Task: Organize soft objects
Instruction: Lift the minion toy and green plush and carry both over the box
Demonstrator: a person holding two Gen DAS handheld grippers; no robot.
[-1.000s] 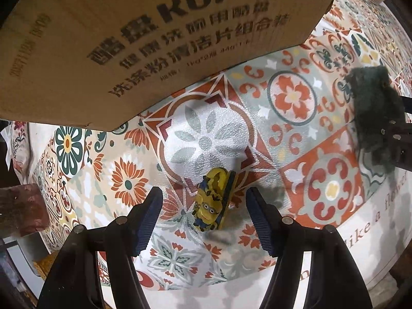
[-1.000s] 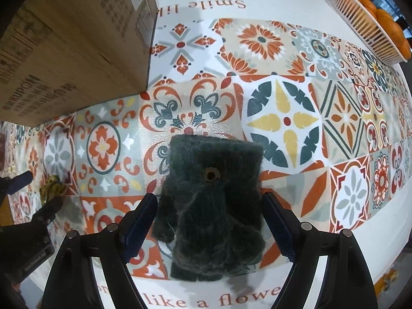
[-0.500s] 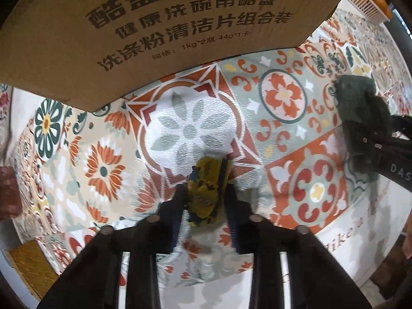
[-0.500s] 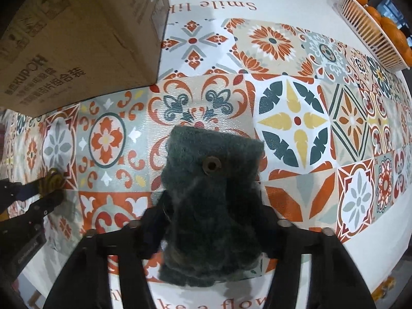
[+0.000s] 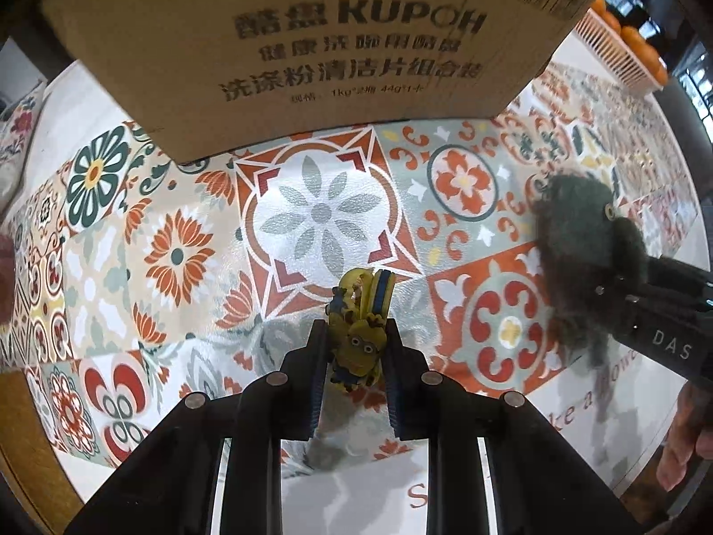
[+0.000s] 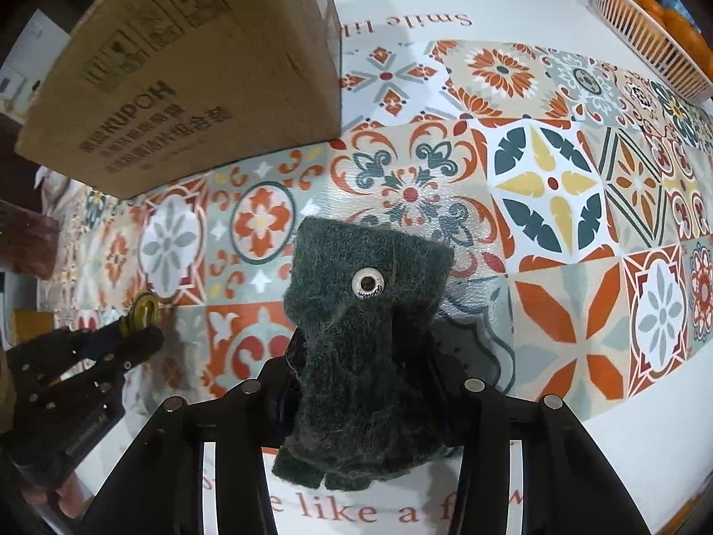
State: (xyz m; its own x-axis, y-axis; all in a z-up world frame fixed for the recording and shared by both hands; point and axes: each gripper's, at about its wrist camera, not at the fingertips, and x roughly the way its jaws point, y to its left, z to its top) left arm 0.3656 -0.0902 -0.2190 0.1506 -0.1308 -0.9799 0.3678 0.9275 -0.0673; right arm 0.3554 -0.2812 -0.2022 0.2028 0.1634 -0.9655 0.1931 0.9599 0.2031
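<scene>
My left gripper [image 5: 354,347] is shut on a small yellow minion toy [image 5: 358,334], held a little above the patterned tablecloth. The toy also shows at the left of the right wrist view [image 6: 143,314], between the left gripper's fingers [image 6: 133,343]. My right gripper [image 6: 361,356] is shut on a dark green fuzzy glove [image 6: 361,312] with a metal snap button, lifted off the cloth. The glove also shows at the right of the left wrist view [image 5: 583,232], held by the right gripper [image 5: 624,285].
A large brown cardboard box [image 5: 321,44] printed KUPOH stands just beyond both grippers, also in the right wrist view [image 6: 187,71]. A basket of oranges [image 6: 655,31] sits at the far right. The tiled tablecloth [image 6: 548,187] covers the table.
Both grippers closed from open: the left onto the minion toy, the right onto the glove. Both objects have been lifted off the cloth and the box now looks farther off.
</scene>
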